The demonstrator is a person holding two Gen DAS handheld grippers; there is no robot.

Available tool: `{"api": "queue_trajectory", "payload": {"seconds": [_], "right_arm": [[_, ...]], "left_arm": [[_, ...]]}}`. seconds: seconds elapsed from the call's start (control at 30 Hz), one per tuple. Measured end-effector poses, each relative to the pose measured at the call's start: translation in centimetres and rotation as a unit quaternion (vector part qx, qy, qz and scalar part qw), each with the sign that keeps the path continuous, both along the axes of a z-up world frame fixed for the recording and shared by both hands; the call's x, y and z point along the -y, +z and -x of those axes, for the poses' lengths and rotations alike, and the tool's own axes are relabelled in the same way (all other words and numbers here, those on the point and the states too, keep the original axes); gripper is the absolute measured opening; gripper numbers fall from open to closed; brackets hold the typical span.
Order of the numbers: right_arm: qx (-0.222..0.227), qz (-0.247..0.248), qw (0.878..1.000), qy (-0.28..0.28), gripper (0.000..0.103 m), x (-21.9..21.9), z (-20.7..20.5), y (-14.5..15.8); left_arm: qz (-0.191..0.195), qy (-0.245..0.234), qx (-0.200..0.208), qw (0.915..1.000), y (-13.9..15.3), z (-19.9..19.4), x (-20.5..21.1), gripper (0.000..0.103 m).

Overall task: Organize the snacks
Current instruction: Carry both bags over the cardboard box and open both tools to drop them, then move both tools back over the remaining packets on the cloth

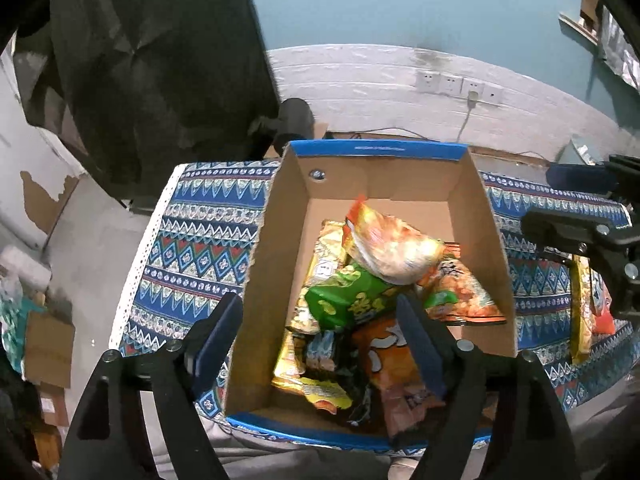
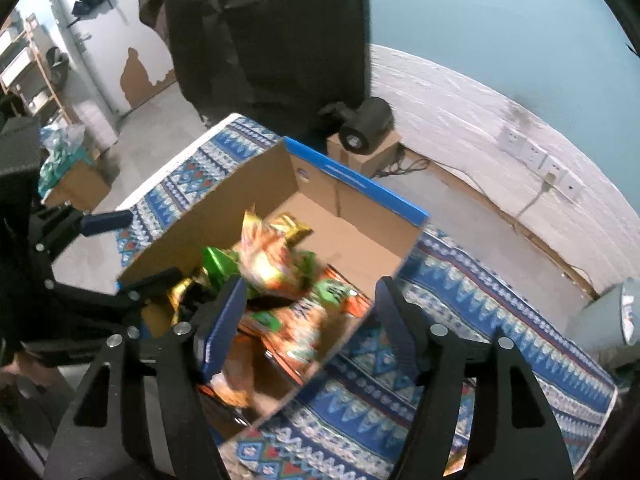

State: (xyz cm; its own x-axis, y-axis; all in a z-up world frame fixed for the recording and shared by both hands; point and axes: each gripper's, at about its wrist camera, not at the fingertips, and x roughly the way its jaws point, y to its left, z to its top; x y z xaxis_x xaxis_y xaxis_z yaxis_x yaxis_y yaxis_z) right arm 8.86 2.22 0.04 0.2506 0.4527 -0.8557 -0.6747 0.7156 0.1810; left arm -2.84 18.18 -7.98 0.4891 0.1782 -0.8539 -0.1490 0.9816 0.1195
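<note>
Hovering over the cardboard box [image 1: 276, 248], both the left tongs [image 1: 320, 344] and right tongs [image 2: 308, 320] gape wide, holding nothing; the snack bags [image 1: 360, 292] sit piled inside, right below them.

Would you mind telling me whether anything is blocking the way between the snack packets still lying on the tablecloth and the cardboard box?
Nothing visible does. The yellow packet lies on the tablecloth outside the cardboard box, right of its right wall. The box is open-topped, and both the right gripper and left gripper are open and empty.
</note>
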Motion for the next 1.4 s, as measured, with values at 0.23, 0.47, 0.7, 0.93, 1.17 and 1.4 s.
{"api": "queue_trajectory", "payload": {"seconds": [0.23,0.47,0.7,0.93,1.17,1.4], "right_arm": [[-0.002,0.015,1.0,-0.02,0.07,4.5,0.7,0.1],[-0.004,0.029,0.998,-0.049,0.072,9.4,1.4,0.1],[-0.007,0.039,0.996,-0.083,0.073,14.1,1.9,-0.2],[-0.018,0.048,0.99,-0.134,0.073,19.4,1.9,-1.1],[-0.038,0.061,0.981,-0.182,0.073,24.5,1.9,-3.0],[-0.06,0.077,0.972,-0.213,0.073,27.9,1.6,-5.4]], "left_arm": [[0.012,-0.032,0.003,0.9994,0.7,-0.6,3.1,0.081],[0.017,-0.073,-0.003,0.9972,1.0,-0.8,7.0,0.081],[0.004,-0.117,-0.012,0.9931,0.8,-1.0,11.6,0.081],[0.015,-0.151,-0.032,0.9879,-0.1,-1.4,16.2,0.081],[0.023,-0.185,-0.058,0.9807,-2.0,-2.0,20.6,0.081],[0.015,-0.21,-0.075,0.9747,-3.9,-3.0,24.0,0.081]]}}
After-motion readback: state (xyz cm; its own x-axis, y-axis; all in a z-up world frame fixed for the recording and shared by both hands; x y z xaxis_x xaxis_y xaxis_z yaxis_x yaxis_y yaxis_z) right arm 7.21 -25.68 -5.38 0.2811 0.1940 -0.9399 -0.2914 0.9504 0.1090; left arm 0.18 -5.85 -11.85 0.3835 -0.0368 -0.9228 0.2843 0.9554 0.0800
